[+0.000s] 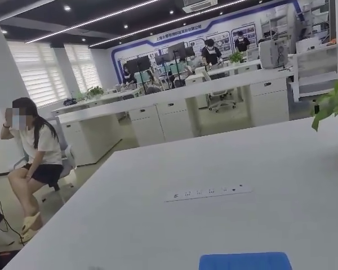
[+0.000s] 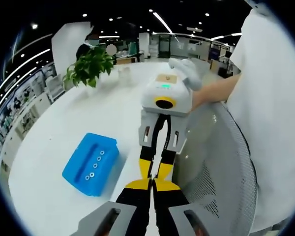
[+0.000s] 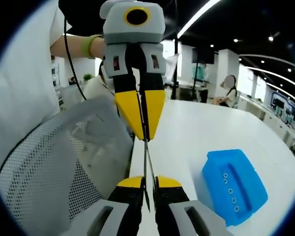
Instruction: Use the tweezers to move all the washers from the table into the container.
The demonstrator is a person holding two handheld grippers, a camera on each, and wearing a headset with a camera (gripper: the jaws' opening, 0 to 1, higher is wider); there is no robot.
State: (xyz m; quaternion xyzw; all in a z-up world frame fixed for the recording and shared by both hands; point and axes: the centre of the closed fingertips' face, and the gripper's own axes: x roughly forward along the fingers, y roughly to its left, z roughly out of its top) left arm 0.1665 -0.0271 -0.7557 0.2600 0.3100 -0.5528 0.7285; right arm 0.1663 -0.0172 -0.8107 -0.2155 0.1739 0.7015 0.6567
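The two grippers meet tip to tip over the table's near edge. In the right gripper view my right gripper (image 3: 145,183) has its jaws closed around thin metal tweezers (image 3: 147,162). The tweezers run up into the yellow tips of my left gripper (image 3: 143,132), which is also shut on them. In the left gripper view the left gripper (image 2: 152,186) faces the right gripper (image 2: 156,169), held by a gloved hand. A blue tray (image 2: 78,169) (image 3: 243,172) (image 1: 245,261) lies on the white table, with several washers (image 2: 94,164) (image 3: 229,191) in a row on it.
A grey mesh chair back (image 2: 221,177) (image 3: 64,162) stands close beside the grippers. A potted plant (image 2: 88,66) (image 1: 332,104) sits at the table's far side, and a socket strip (image 1: 207,193) is set into the tabletop (image 1: 158,225). A person (image 1: 36,163) sits beyond the table.
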